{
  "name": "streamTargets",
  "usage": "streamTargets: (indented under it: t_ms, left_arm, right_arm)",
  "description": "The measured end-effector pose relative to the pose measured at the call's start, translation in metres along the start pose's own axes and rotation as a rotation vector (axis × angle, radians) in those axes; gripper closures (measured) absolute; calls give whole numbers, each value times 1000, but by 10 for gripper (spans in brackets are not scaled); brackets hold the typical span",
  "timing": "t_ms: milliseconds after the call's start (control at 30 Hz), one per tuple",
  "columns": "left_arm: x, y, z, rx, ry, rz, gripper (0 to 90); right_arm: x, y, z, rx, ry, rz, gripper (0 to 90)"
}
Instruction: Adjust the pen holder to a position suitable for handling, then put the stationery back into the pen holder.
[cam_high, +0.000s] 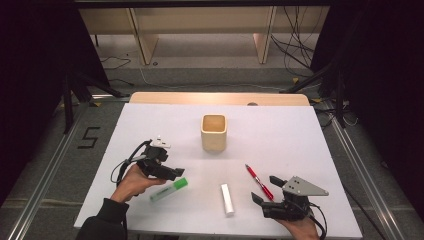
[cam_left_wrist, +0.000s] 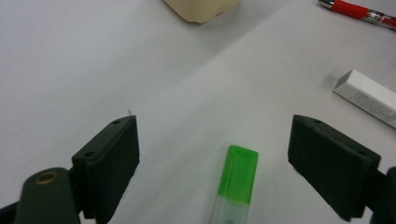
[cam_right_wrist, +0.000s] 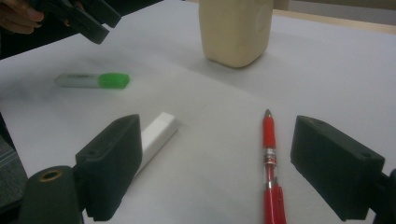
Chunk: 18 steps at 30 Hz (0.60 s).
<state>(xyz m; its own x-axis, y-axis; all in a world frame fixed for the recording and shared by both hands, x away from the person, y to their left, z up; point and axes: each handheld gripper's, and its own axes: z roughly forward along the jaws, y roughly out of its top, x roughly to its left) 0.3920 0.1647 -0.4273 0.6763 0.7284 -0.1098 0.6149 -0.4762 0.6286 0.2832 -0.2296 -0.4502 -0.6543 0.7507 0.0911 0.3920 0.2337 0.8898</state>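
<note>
Green highlighter (cam_left_wrist: 239, 182) lying at 6 o'clock betw. my spread left claw (cam_left_wrist: 224, 158), long axis running w/ my reach; I'm lining up.

Highlighter (cam_high: 170, 189): bright green cap, pale translucent barrel with faint green print. Pen (cam_high: 259, 182): red barrel, clear section showing silvery metal inside, dark tip. Small box (cam_high: 227, 199): plain white, fine grey print on one side. Cup (cam_high: 214, 132): cream, unpatterned, slightly darker tan inside. Surface (cam_high: 280, 135): flat white covering, light wood edge at the far side. Left hand-held gripper (cam_high: 174, 173): black body and matte black pads, white fitting on top. Right hand-held gripper (cam_high: 265, 189): black, grey plate on top. Sleeve (cam_high: 107, 220): dark. Floor (cam_high: 45, 170): grey, with a black "5" marked on it.
</note>
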Motion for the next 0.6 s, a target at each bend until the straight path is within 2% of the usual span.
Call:
streamTargets:
  t_ms: [200, 400, 600]
  left_arm:
    - [-7, -2, -4, 16, 10, 35, 161]
    - [-12, -5, -3, 53, 11, 68, 161]
    - [-14, -6, -3, 78, 3, 81, 161]
  right_arm:
    - [1, 0, 1, 1, -2, 2, 174]
    - [1, 0, 1, 2, -3, -1, 174]
    - [1, 0, 1, 2, -4, 0, 174]
